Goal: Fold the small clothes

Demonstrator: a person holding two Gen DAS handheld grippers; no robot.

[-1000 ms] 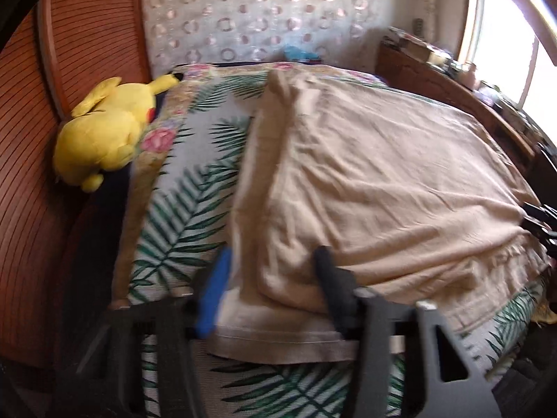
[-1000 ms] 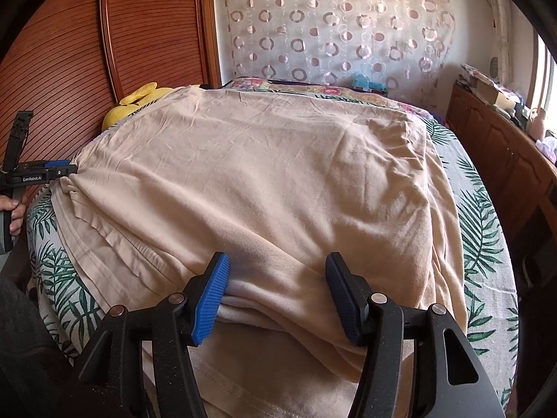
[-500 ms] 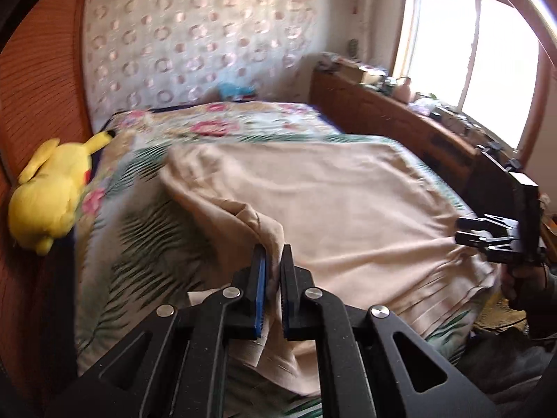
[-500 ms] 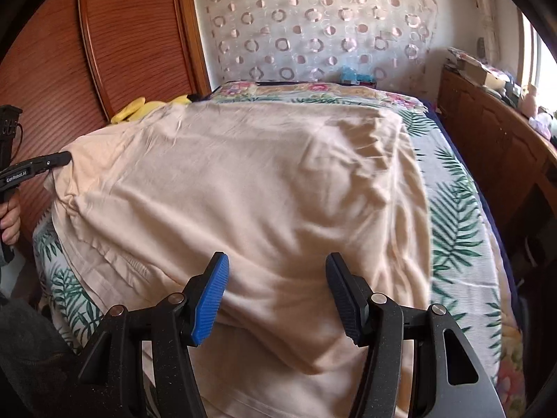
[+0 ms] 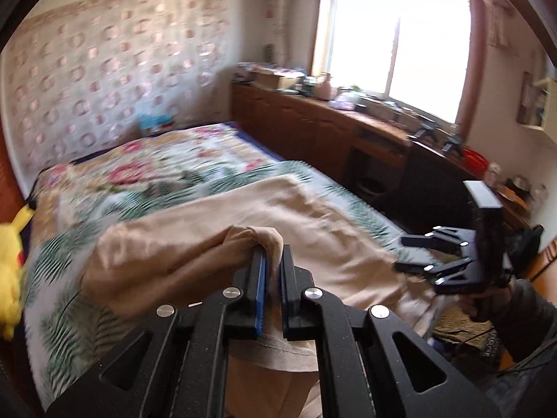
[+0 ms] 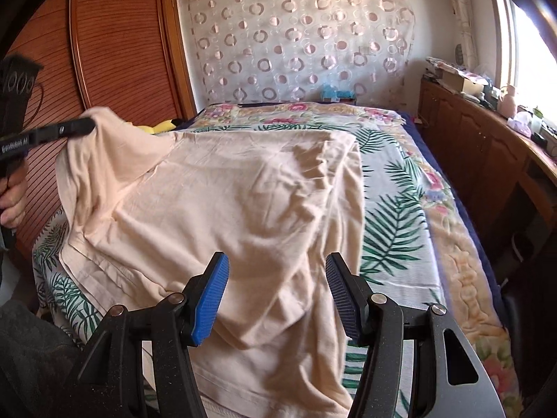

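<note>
A large beige garment (image 5: pixel 313 216) lies spread on a bed with a leaf-print cover (image 5: pixel 156 174). My left gripper (image 5: pixel 273 254) is shut on a bunched edge of it and holds that edge up off the bed. In the right wrist view, the left gripper (image 6: pixel 80 127) lifts the garment's (image 6: pixel 243 191) left corner into a raised peak. My right gripper (image 6: pixel 276 259) hovers over the near right part of the cloth, jaws wide apart, pads not pressing it. From the left wrist view the right gripper (image 5: pixel 400 253) shows at the bed's right edge, a hand behind it.
A yellow plush toy (image 5: pixel 8 268) sits at the bed's left edge. A long wooden cabinet (image 6: pixel 470 132) with clutter on top runs along the right wall under a window. A wooden slatted door (image 6: pixel 122 41) stands at left. The bed cover (image 6: pixel 393 209) is bare right of the garment.
My left gripper closed on the garment's edge, then lifted it and swung toward the right. The right gripper rose a little and stayed open.
</note>
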